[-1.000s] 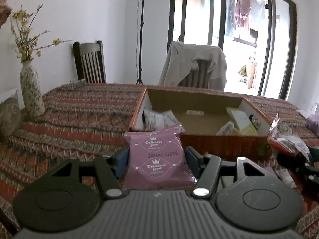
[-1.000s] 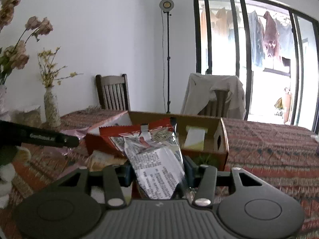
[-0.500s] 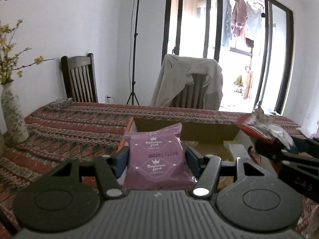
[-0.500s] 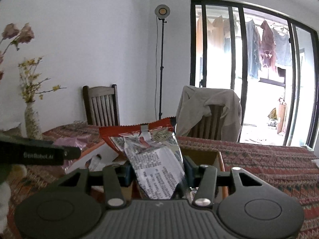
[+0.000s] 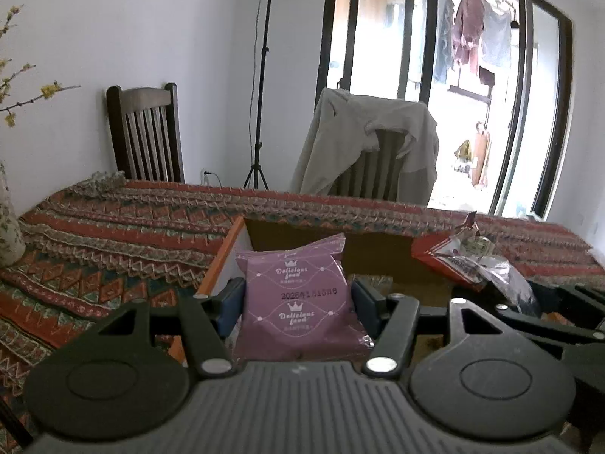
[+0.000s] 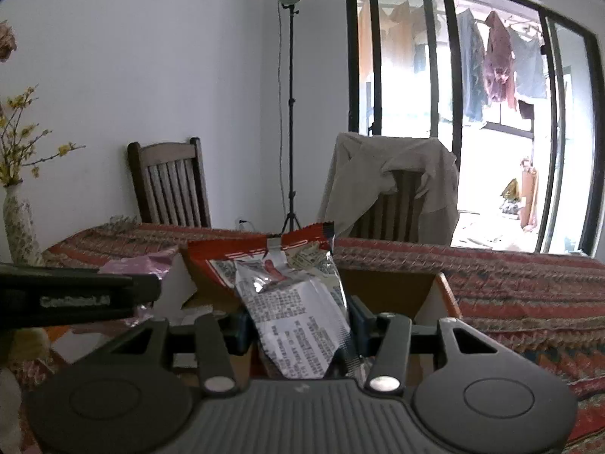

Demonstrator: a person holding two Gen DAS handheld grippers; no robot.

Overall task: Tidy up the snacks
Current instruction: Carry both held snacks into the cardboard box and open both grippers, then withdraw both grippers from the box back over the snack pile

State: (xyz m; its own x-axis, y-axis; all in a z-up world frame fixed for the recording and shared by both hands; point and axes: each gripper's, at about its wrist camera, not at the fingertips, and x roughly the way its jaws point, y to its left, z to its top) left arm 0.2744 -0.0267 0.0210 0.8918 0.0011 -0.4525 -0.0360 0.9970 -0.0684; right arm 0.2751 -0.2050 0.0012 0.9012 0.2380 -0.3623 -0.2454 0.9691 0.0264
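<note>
Left tool [image 5: 298, 299] clamps the purple snack pouch [image 5: 297, 295]; over the last second it has advanced from in front of the cardboard box [image 5: 223, 253] to above its left end. Right tool [image 6: 298, 321] grips the red-and-silver snack packet [image 6: 298, 302], likewise now over the box on the tabletop [image 6: 529, 287]. Judgement: both snacks look ready for release.

purple snack packet [image 5: 298, 295] upright, red-silver packet [image 6: 298, 302] upright
</note>
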